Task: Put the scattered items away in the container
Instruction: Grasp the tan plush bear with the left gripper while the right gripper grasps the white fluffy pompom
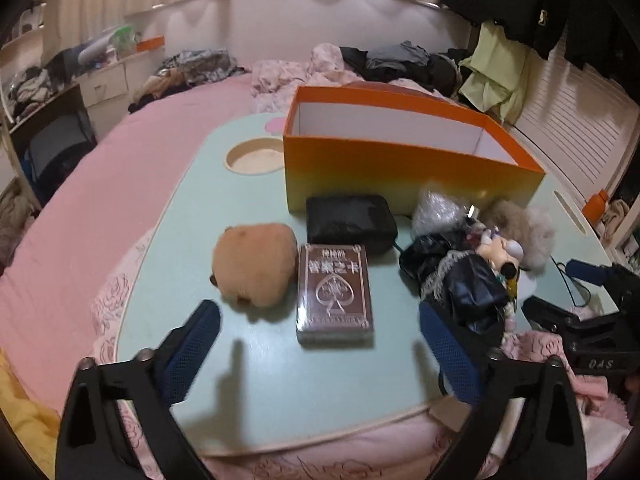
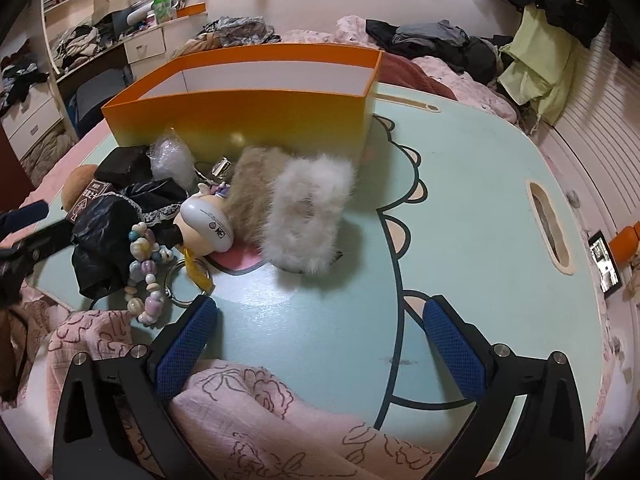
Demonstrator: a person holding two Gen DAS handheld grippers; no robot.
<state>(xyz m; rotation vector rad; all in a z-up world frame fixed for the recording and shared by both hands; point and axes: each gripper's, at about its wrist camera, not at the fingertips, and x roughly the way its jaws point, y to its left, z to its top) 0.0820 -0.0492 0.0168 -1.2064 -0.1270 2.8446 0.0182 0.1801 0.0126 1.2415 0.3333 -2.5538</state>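
Left wrist view shows the left claw wide open and holding nothing. A brown card box lies right between its fingers, just ahead. A tan plush toy sits to the left of it. The orange box waits farther ahead, and what shows of its inside looks empty, so I think tidying has barely begun.

The right claw is wide open and empty too. A white fluffy thing lies just ahead of it. Next, a claw should likely go forward, close on one thing, then lift it over the box wall.
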